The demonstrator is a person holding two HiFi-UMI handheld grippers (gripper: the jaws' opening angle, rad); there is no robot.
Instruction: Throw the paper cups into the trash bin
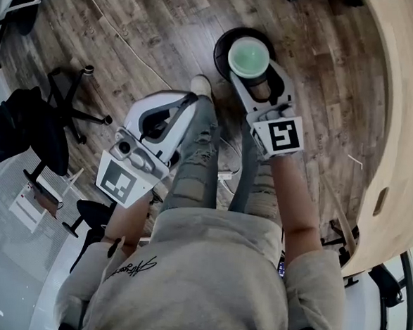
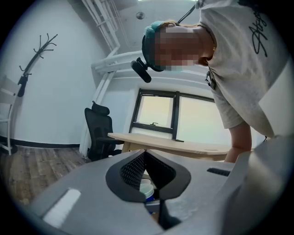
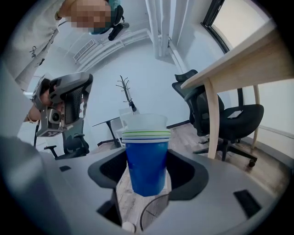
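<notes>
Left tongs closed on nothing, right tongs clasped the paper cups above the trash bin; opening dead centre looked wisest.

The paper cups look smooth, the wooden floor matt and grainy
</notes>
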